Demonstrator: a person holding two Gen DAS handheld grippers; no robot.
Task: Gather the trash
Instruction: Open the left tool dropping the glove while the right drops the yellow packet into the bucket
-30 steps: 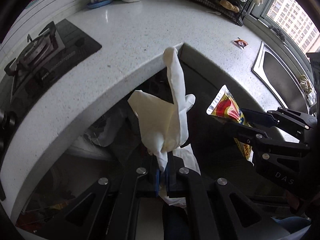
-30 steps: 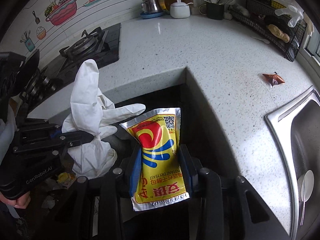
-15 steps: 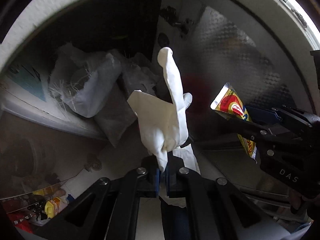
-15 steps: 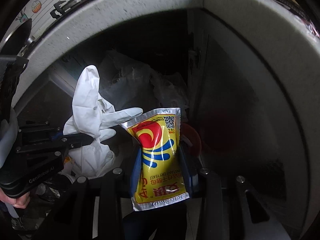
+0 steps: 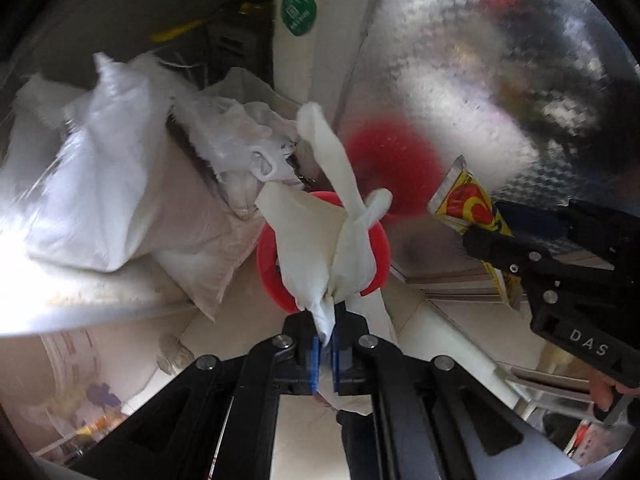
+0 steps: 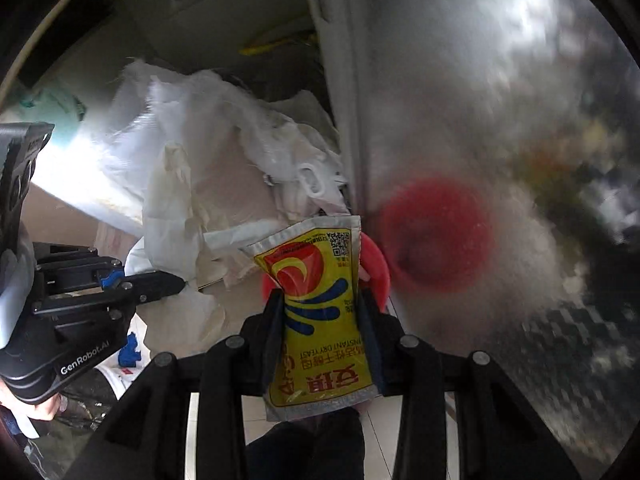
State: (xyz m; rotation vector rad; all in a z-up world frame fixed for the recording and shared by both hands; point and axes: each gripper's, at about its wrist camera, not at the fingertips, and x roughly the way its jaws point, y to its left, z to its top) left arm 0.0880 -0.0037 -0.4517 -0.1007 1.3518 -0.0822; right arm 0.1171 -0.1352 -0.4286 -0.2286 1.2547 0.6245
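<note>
My left gripper (image 5: 326, 344) is shut on a white disposable glove (image 5: 320, 232), which stands up from the jaws over a red bin (image 5: 268, 256). My right gripper (image 6: 320, 320) is shut on a yellow yeast packet (image 6: 320, 304), with the red bin (image 6: 376, 264) just behind it. The packet (image 5: 464, 204) and the right gripper (image 5: 480, 236) also show at the right of the left wrist view. The left gripper (image 6: 172, 280) with the glove (image 6: 172, 216) shows at the left of the right wrist view.
Both grippers are below the counter, inside a space under it. White plastic bags (image 5: 100, 184) are piled to the left and behind the bin. A shiny metal panel (image 5: 500, 80) reflecting the bin stands on the right. Pale floor tiles (image 5: 304, 432) lie below.
Both grippers have dropped from counter height to below the counter edge, carrying the glove and the packet. The red bin and the bags have come into view.
</note>
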